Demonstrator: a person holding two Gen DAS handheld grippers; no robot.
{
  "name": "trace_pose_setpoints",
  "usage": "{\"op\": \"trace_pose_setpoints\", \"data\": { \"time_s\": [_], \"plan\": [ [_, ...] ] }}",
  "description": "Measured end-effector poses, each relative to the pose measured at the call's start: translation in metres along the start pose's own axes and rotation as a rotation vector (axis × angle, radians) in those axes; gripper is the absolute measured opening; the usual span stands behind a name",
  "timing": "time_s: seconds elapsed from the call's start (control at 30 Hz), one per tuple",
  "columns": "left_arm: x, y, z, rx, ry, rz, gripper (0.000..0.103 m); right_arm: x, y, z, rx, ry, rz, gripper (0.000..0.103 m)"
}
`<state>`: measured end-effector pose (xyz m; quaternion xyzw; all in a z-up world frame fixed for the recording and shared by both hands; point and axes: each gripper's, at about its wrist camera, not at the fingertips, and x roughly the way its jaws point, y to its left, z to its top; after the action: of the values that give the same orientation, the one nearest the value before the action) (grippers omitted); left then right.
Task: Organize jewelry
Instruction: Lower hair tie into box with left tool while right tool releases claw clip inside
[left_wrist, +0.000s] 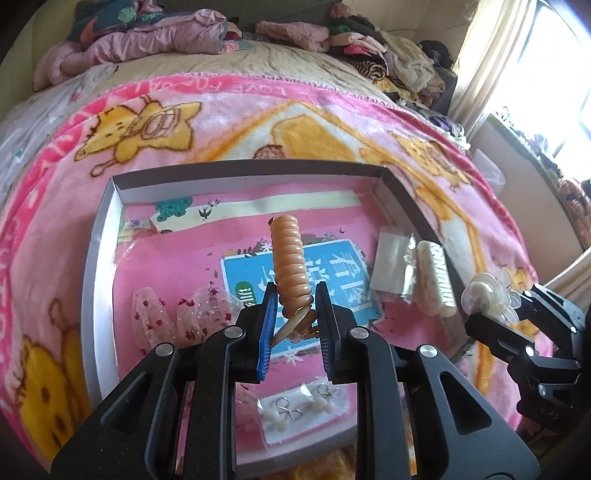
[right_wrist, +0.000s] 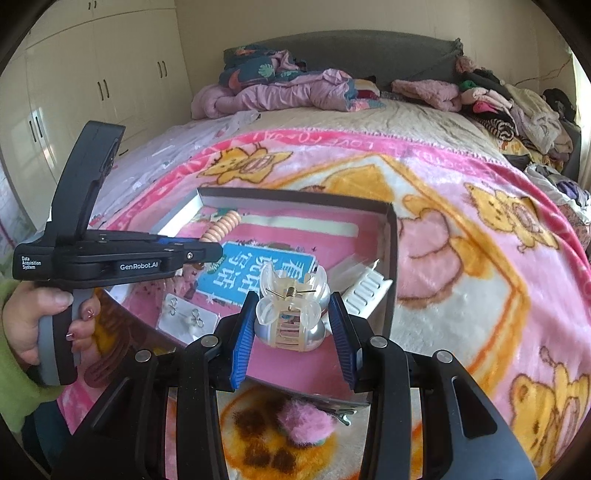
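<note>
My left gripper is pinching the orange spiral hair tie, which sticks up past its fingertips over the box. My right gripper is clamped on a clear claw clip, box just ahead.

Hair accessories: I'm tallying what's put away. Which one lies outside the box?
The fuzzy pink hair clip, lying on the blanket outside the box's near wall; the others are inside or gripper-held.

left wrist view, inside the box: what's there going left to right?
Clear red-dotted hair clips → orange spiral hair tie held in the left gripper → small clear packet → white comb-style clip. The right gripper, holding a clear claw clip, sits past the box's right wall.
</note>
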<state>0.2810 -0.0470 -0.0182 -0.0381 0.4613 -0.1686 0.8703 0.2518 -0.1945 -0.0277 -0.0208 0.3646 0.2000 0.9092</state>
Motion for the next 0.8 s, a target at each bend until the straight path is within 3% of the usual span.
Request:
{"op": "trace_pose_setpoints", "data": {
  "time_s": [0.3,0.5,0.67,0.8],
  "plan": [
    [0.015,0.007,-0.002,-0.009,0.024,-0.001,0.014,0.018,0.001,-0.004,-0.002,0.039,0.004,0.037],
    [0.011,0.008,-0.001,0.015,0.002,0.024,0.033,0.031,0.005,-0.005,-0.011,0.060,0.017,0.037],
    [-0.001,0.009,-0.001,0.028,-0.015,0.052,0.034,0.041,0.012,-0.009,-0.021,0.087,0.034,0.037],
    [-0.011,0.010,-0.003,0.025,-0.031,0.057,0.041,0.043,0.018,-0.014,-0.024,0.103,0.046,0.038]
  ]
}}
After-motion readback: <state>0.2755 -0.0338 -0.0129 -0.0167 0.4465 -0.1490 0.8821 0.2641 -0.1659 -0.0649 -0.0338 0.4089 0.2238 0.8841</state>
